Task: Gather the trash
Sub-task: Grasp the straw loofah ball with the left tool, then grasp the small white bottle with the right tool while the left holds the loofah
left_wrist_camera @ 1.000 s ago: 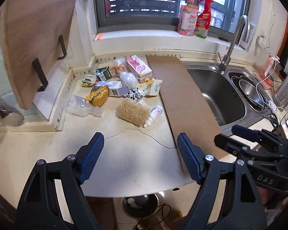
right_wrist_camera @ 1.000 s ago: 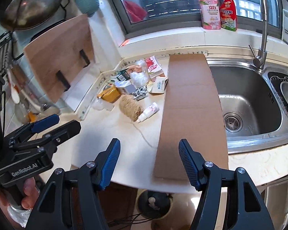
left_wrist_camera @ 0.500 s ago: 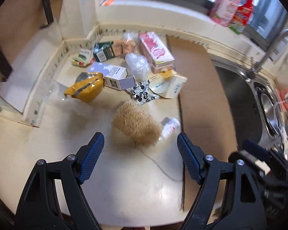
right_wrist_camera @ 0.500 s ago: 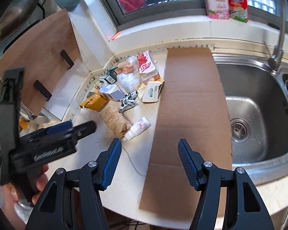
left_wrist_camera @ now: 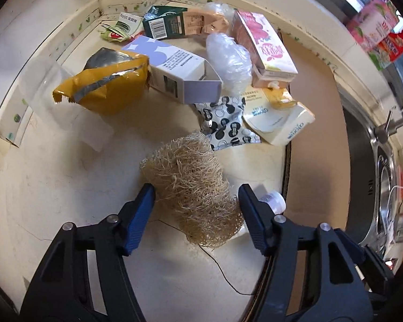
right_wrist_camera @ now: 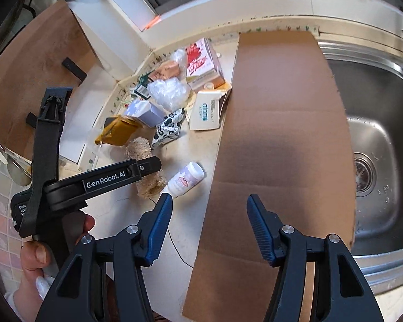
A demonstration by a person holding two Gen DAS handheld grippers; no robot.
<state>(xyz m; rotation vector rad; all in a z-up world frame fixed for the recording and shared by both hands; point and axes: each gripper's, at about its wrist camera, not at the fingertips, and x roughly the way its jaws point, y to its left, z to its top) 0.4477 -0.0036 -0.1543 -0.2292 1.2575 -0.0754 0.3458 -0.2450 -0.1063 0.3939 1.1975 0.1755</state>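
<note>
A straw-coloured loofah scrubber (left_wrist_camera: 190,177) lies on the cream counter (left_wrist_camera: 67,187). My left gripper (left_wrist_camera: 196,191) points down over it with the loofah between its blue pads. The jaws are closing and the pads stand at its sides. In the right wrist view one of that gripper's fingers (right_wrist_camera: 115,178) crosses the loofah (right_wrist_camera: 141,147). My right gripper (right_wrist_camera: 209,201) hovers open above the left edge of a long cardboard sheet (right_wrist_camera: 276,134), its jaws closing slightly on nothing. A small white bottle (right_wrist_camera: 185,178) lies just left of it.
Behind the loofah lies a heap: yellow foil bag (left_wrist_camera: 102,86), white-purple box (left_wrist_camera: 172,67), crumpled clear plastic (left_wrist_camera: 228,59), pink carton (left_wrist_camera: 263,45), black-white wrapper (left_wrist_camera: 225,123), cream carton (left_wrist_camera: 279,118). A steel sink (right_wrist_camera: 376,107) is right of the cardboard. A wooden board (right_wrist_camera: 32,75) leans at left.
Both grippers have come down and forward toward the counter. The left one has rolled and narrowed its jaws around the loofah. The right one now hangs over the cardboard's near left edge.
</note>
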